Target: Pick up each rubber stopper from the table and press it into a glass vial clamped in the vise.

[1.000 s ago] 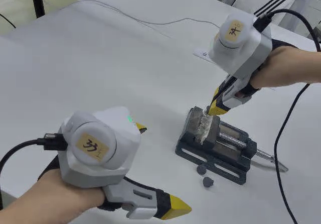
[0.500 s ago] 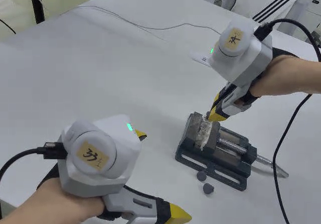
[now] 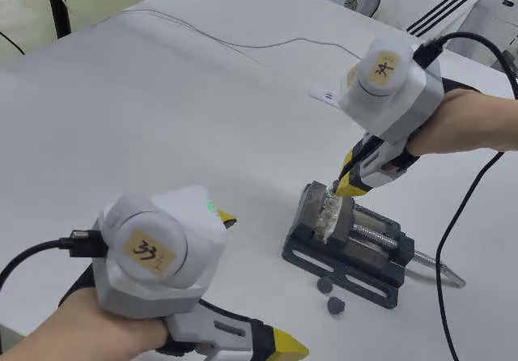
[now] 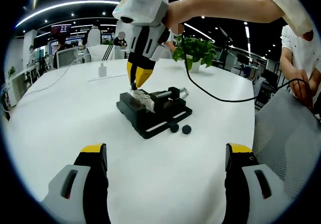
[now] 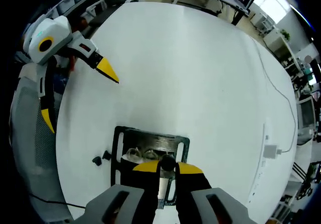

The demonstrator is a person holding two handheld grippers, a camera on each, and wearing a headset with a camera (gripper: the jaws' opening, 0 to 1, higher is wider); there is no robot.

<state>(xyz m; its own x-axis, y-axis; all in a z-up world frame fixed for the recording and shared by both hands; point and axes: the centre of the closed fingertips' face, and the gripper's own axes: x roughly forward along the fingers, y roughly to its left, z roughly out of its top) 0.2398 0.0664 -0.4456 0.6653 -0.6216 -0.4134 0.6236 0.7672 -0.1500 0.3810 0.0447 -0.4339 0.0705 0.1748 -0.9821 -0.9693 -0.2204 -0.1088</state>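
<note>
A black vise [image 3: 356,252] on the white table clamps clear glass vials [image 3: 329,211]. My right gripper [image 3: 343,184] hangs tip-down just above the vials, shut on a dark rubber stopper [image 5: 167,162] that sits between its yellow fingertips over the vise [image 5: 150,141] and vials [image 5: 135,155]. Two loose dark stoppers [image 3: 325,284] [image 3: 336,304] lie on the table in front of the vise base. My left gripper [image 4: 165,151] is open and holds nothing. It is held well short of the vise [image 4: 150,108], at the near left [image 3: 257,282].
The vise's screw handle [image 3: 437,265] sticks out to the right. A white adapter [image 3: 328,95] with a thin cable [image 3: 202,33] lies at the back. A black cable [image 3: 453,231] hangs from the right gripper. A seated person [image 4: 301,43] is off the table's edge.
The head view has shifted a little. My right gripper stays over the clamped vials with the stopper in it, and the left gripper is still open at the near left.
</note>
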